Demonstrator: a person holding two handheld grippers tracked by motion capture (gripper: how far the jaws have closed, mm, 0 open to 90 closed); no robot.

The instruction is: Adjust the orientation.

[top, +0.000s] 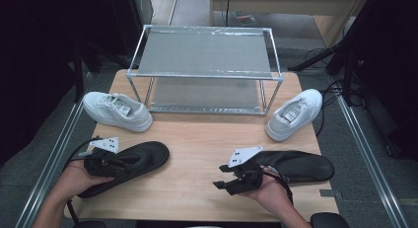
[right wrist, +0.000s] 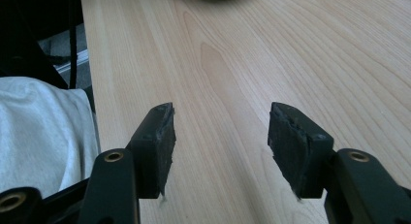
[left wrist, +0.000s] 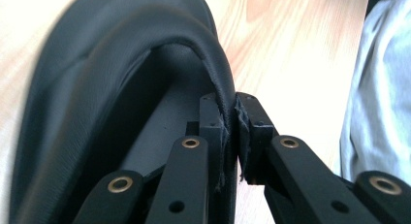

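Note:
Two black slip-on shoes lie on the wooden table (top: 197, 139). My left gripper (top: 118, 161) is at the heel end of the left black shoe (top: 145, 156). In the left gripper view its jaws (left wrist: 231, 103) pinch the thin rim of that shoe's opening (left wrist: 97, 64), one pad inside and one outside. The right black shoe (top: 300, 166) lies at the front right. My right gripper (top: 222, 181) sits just left of it, over bare wood. Its jaws (right wrist: 220, 122) stand wide apart with nothing between them.
A metal two-tier shoe rack (top: 204, 76) stands at the back of the table. One white sneaker (top: 118, 111) lies left of it, another (top: 295, 113) to its right. Pale clothing of the person (right wrist: 39, 127) shows near the front edge.

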